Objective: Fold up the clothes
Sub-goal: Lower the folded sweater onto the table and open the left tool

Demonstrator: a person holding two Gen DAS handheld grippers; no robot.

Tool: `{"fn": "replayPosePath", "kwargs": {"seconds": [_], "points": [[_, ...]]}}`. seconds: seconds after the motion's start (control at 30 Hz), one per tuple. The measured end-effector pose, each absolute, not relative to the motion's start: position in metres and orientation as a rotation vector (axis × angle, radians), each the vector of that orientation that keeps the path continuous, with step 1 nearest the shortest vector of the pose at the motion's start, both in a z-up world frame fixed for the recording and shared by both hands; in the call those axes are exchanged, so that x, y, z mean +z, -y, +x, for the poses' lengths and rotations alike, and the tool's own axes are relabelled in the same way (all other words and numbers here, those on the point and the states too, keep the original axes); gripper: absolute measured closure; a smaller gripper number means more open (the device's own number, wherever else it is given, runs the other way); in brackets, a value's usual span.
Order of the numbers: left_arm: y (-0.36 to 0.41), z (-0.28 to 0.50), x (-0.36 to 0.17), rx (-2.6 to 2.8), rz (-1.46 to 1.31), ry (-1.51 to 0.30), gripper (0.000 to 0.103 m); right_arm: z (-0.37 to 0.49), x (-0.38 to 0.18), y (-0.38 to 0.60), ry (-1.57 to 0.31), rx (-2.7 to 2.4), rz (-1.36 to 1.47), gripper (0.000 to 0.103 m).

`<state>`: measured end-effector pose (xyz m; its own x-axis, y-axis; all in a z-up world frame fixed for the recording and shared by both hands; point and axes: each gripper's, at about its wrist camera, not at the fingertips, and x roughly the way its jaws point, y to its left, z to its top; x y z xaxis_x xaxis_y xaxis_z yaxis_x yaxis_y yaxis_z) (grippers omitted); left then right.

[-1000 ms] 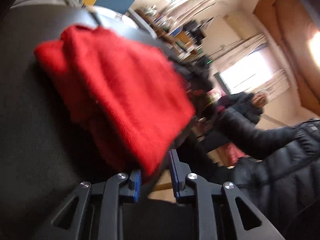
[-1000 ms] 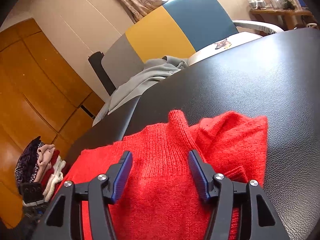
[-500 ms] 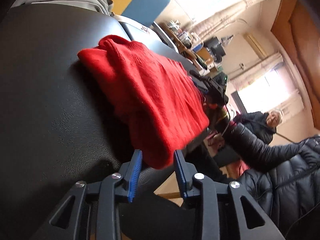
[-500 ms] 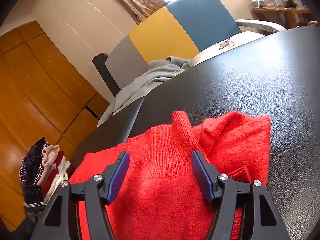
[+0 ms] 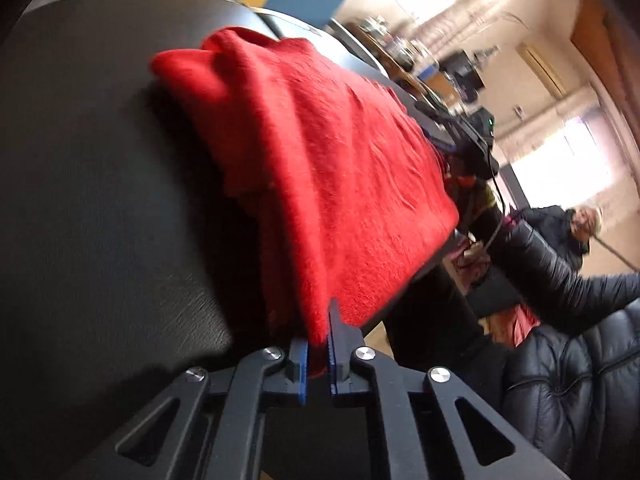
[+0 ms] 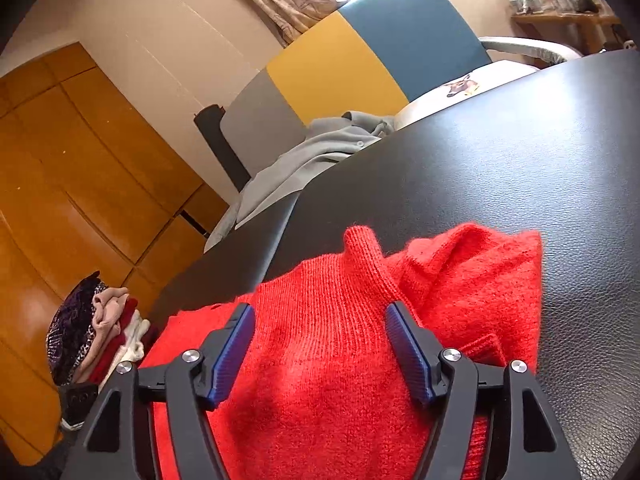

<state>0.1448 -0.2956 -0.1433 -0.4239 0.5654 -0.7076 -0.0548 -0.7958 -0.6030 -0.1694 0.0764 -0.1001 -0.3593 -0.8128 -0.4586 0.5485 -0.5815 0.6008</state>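
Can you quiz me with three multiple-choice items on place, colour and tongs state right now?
1. Where does the red sweater lie?
A. on the black tabletop
B. on the floor
C. in a drawer

2. What colour is the garment draped at the table's far edge?
A. green
B. grey
C. purple

3. What are the left tongs doing?
A. hanging open over bare table
B. gripping a hanger
C. pinching the sweater's edge

Key: 1 A, the knit spreads across the tabletop; 2 B, the grey garment hangs there; 3 C, red knit sits between the closing blue pads.
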Motion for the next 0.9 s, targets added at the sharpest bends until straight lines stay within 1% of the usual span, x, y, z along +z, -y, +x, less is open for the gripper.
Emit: {"fn": "replayPosePath", "kwargs": {"seconds": [0.03, 0.07, 0.13, 0.17, 0.2, 0.27, 0.33, 0.43, 0.53, 0.6, 0.63, 0.67, 0.7, 0.73, 0.77, 0.83, 0.9], "points": [[0.294, 0.145, -0.141, 2.263, -1.393, 0.725, 0.093, -0.169, -0.100, -0.076, 0.438, -2.016, 0.942, 0.032], [0.293, 0.145, -0.138, 2.269, -1.379, 0.733, 0.086, -0.169, -0.100, -0.076, 0.438, -2.016, 0.942, 0.032], [0.304, 0.143, -0.127, 2.319, -1.332, 0.747, 0.080, -0.168, -0.099, -0.076, 0.435, -2.018, 0.942, 0.032], [0.308, 0.140, -0.123, 2.346, -1.311, 0.758, 0.074, -0.168, -0.099, -0.075, 0.432, -2.018, 0.940, 0.031], [0.314, 0.136, -0.120, 2.373, -1.303, 0.774, 0.072, -0.168, -0.099, -0.075, 0.430, -2.018, 0.939, 0.030], [0.326, 0.124, -0.115, 2.418, -1.288, 0.812, 0.070, -0.168, -0.099, -0.075, 0.432, -2.014, 0.937, 0.030], [0.338, 0.106, -0.110, 2.460, -1.275, 0.839, 0.066, -0.168, -0.099, -0.075, 0.434, -2.011, 0.933, 0.029], [0.347, 0.073, -0.105, 2.527, -1.278, 0.843, 0.065, -0.168, -0.099, -0.076, 0.441, -2.004, 0.929, 0.028], [0.348, 0.042, -0.107, 2.522, -1.301, 0.840, 0.065, -0.168, -0.099, -0.077, 0.448, -1.998, 0.925, 0.027], [0.345, 0.026, -0.114, 2.525, -1.370, 0.779, 0.065, -0.168, -0.100, -0.077, 0.454, -1.994, 0.923, 0.027], [0.342, 0.022, -0.118, 2.520, -1.404, 0.736, 0.067, -0.168, -0.100, -0.078, 0.457, -1.991, 0.922, 0.027], [0.337, 0.024, -0.114, 2.553, -1.394, 0.689, 0.072, -0.168, -0.100, -0.078, 0.458, -1.989, 0.922, 0.027], [0.332, 0.026, -0.110, 2.592, -1.376, 0.641, 0.093, -0.168, -0.100, -0.078, 0.460, -1.988, 0.921, 0.026], [0.326, 0.029, -0.105, 2.631, -1.357, 0.592, 0.096, -0.168, -0.100, -0.078, 0.462, -1.986, 0.920, 0.026], [0.321, 0.031, -0.101, 2.669, -1.338, 0.542, 0.096, -0.168, -0.099, -0.078, 0.461, -1.987, 0.920, 0.026], [0.324, 0.042, -0.087, 2.764, -1.262, 0.561, 0.097, -0.167, -0.099, -0.078, 0.457, -1.988, 0.919, 0.026], [0.333, 0.042, -0.099, 2.805, -1.354, 0.570, 0.097, -0.166, -0.098, -0.076, 0.448, -1.988, 0.915, 0.024]]}}
